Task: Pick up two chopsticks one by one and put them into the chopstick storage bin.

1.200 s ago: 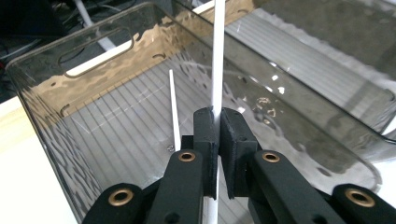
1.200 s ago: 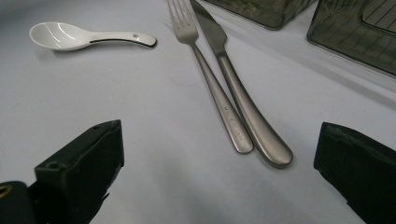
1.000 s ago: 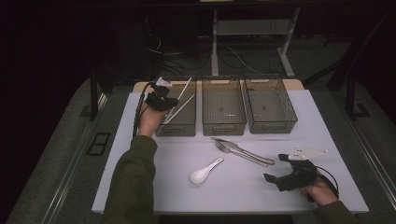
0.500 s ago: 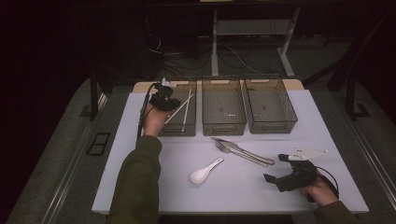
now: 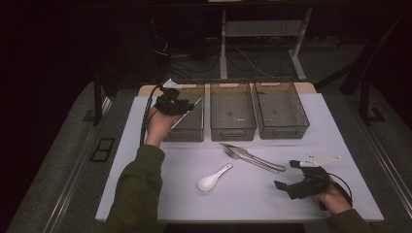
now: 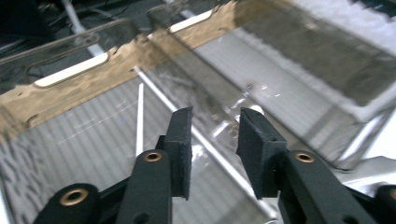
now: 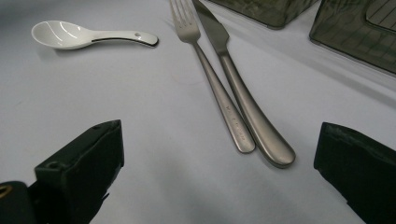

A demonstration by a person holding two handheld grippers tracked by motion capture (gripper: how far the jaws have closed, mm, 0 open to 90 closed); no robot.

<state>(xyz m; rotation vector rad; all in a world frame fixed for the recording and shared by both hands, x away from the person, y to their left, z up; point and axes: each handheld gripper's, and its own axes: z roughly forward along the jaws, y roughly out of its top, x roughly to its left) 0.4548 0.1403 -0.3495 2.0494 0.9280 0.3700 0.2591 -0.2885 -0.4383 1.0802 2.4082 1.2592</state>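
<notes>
Right gripper: your right gripper point(image 5: 290, 177) rests low on the white table point(image 5: 145, 170) with its jaws wide and nothing between them.
Ahead of it: the fork point(image 7: 212, 79) and knife point(image 7: 243, 88) lie side by side, touching along the handles, handle ends toward your jaws; the white spoon point(image 7: 88, 36) lies farther off to their left in the right gripper view.
Left gripper: your left gripper point(image 5: 182, 109) hangs over the nearest of three clear bins point(image 5: 187, 131), its jaws narrowly apart and gripping nothing.
Below it: the chopsticks point(image 6: 140, 119) lie in that bin, one flat on the ribbed floor, the other point(image 6: 205, 142) slanting under your pads point(image 6: 183, 144) along the side wall.
Step in hand: likely letting go after the drop. Open fully before you lift, then rise straight so a pad doesn't drag a stick back over the rim.
Next reach: take the fork or knife by the handle end, one at a time; since they touch, come from the outer side.
Change: a second ago the left jaws were pinched on the chopsticks, which stuck up over the bin; the jaws have just been opening, and the sticks now lie inside. The right hand has kept its place.
</notes>
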